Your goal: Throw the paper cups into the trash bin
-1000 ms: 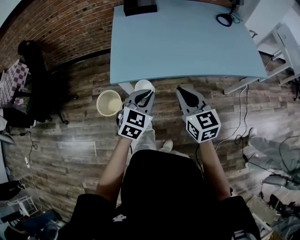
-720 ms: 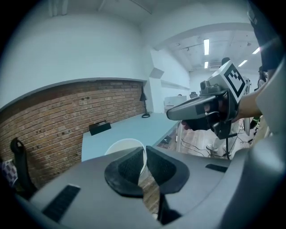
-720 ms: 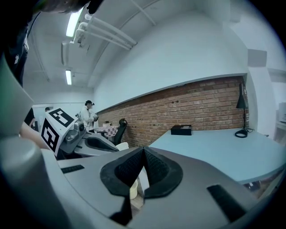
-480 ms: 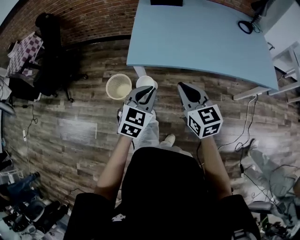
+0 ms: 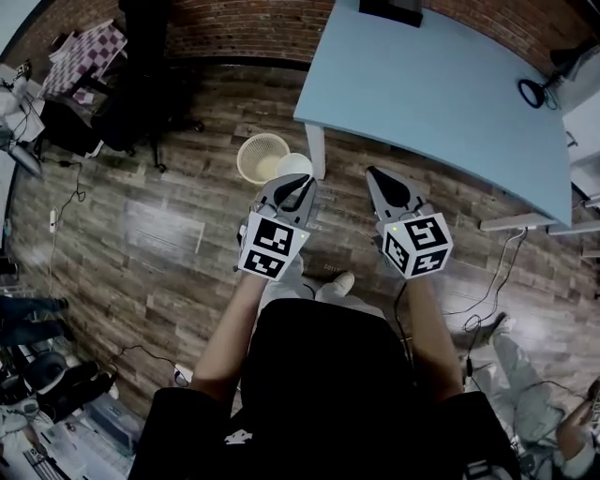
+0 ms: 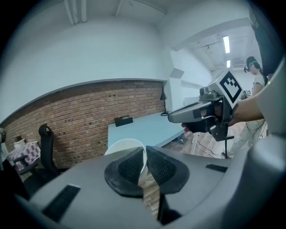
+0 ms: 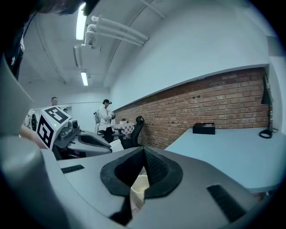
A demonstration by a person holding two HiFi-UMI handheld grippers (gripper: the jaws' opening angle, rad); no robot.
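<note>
You work in an office-type lab room. Evidence: brick wall (image 5: 234,23), wood-plank floor (image 5: 169,244), one large pale-blue table (image 5: 441,84), black office chair (image 5: 141,103) by the wall. Cables (image 5: 487,281) trail over the floor. Tube lights (image 7: 84,78) run along the ceiling. Another person (image 7: 105,118) stands at the far end.

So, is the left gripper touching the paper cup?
Touching: in the left gripper view, the left gripper has its fingers pinched on the paper cup rim.

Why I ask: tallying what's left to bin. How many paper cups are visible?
1: the paper cup, its rim pinched in the left gripper. Others may be hidden.
</note>
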